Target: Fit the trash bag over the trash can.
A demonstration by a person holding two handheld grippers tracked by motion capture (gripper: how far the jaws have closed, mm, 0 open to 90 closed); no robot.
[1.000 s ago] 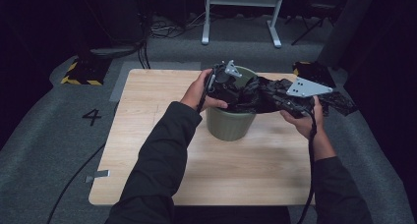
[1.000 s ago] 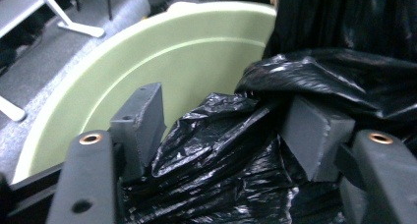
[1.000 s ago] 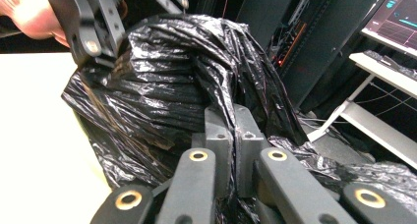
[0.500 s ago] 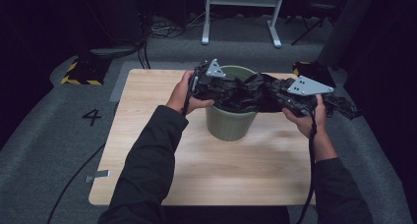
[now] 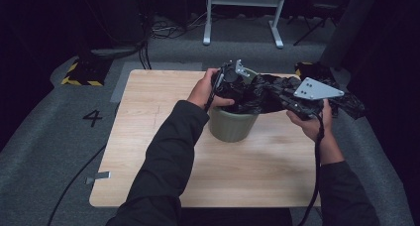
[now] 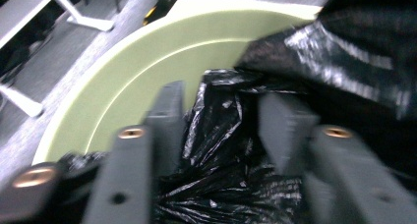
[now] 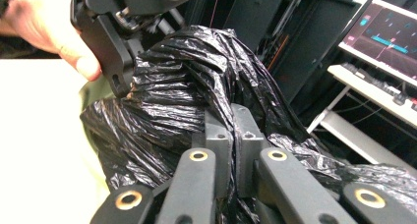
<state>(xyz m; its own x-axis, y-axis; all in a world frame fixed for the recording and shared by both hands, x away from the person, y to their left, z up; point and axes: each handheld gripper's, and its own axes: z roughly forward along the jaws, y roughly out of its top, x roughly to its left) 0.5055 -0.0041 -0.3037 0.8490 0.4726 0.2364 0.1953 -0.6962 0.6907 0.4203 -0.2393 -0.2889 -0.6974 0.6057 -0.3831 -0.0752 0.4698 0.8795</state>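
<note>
The bin is standing near the tabletop's far edge, the black bag draped over its rim. The right gripper is pinching a bag fold tight. The left gripper, half open and just widening, is straddling loose film inside; it should be grabbing an edge and spreading it over the rim.

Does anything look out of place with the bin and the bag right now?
Yes: the black bag is bunched, not lining the green bin; much trails over the rim, pinched by the right gripper.
</note>
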